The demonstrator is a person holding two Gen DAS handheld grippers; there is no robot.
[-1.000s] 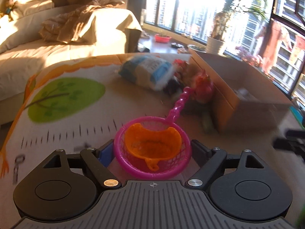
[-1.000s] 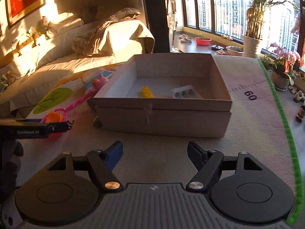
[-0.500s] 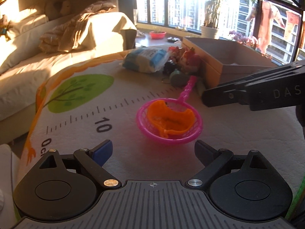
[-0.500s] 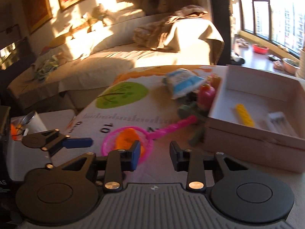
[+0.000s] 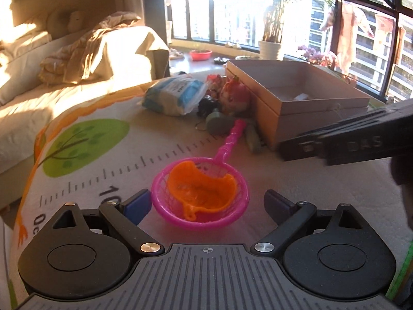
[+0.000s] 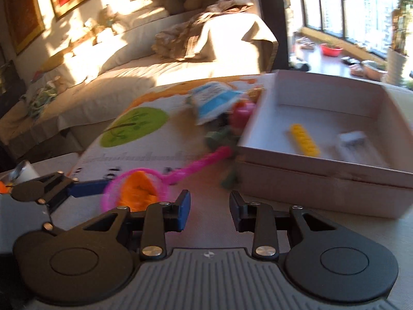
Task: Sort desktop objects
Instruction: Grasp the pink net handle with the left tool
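We see the cardboard box (image 6: 322,178) holding a ridged yellow block (image 6: 304,140) and a blurred white item, perhaps plastic. The pink mesh strainer (image 5: 201,196) holds an orange piece (image 5: 204,188). The left tool (image 5: 207,204) gapes wide; the right tool (image 6: 209,206) stands narrowly parted, empty.

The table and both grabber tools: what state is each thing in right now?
left gripper: open wide, nothing gripped
right gripper: partly closed, empty
pink strainer: upright on the mat, free
orange piece: lying inside the strainer
cardboard box: open, no lid
yellow block: lying inside the box
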